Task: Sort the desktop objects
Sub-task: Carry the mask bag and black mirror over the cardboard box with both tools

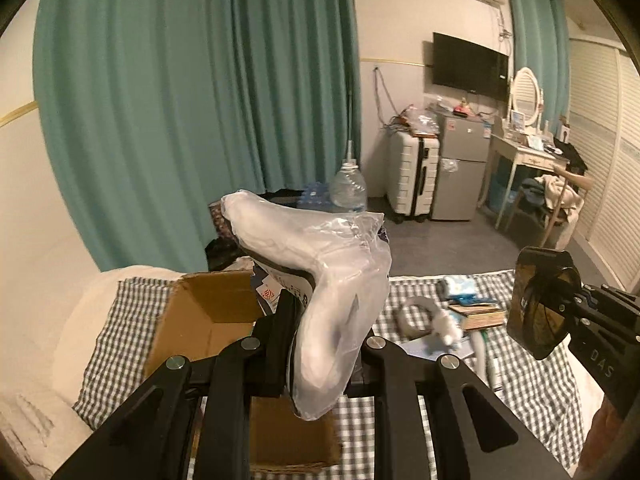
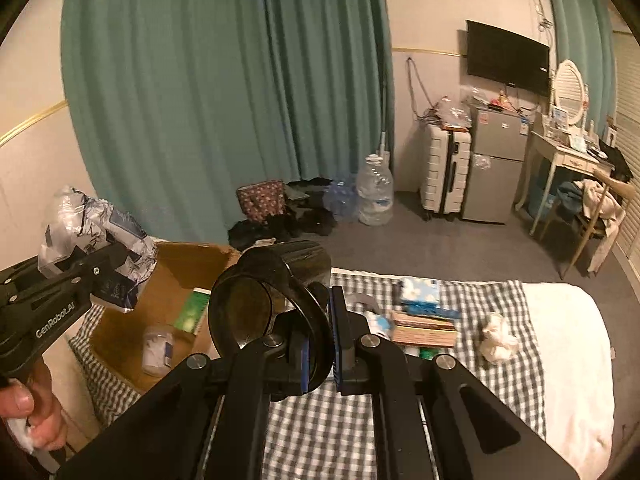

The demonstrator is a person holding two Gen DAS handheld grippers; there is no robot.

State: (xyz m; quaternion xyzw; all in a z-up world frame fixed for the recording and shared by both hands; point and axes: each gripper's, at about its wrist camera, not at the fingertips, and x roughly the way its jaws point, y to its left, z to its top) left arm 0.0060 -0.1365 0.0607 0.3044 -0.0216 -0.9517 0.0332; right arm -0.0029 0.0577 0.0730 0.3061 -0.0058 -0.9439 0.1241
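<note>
The left gripper [image 1: 320,344] is clamped on a white plastic-wrapped packet [image 1: 320,280], held above an open cardboard box [image 2: 188,276]. The right gripper [image 2: 320,344] pinches the rim of a dark, glossy cup [image 2: 272,300], lifted over the checked bedspread [image 2: 488,300]. In the box lie a small jar [image 2: 157,350] and a green book [image 2: 194,309]. Stacked books [image 2: 424,330] rest on the bedspread; teal curtains [image 2: 224,92] hang behind.

The left gripper [image 2: 120,258] has the white word "GenRobot.AI" on its black side. In the left wrist view, the right gripper [image 1: 560,304] shows the letters "DAS" on its black body. The other labels are too small to read
</note>
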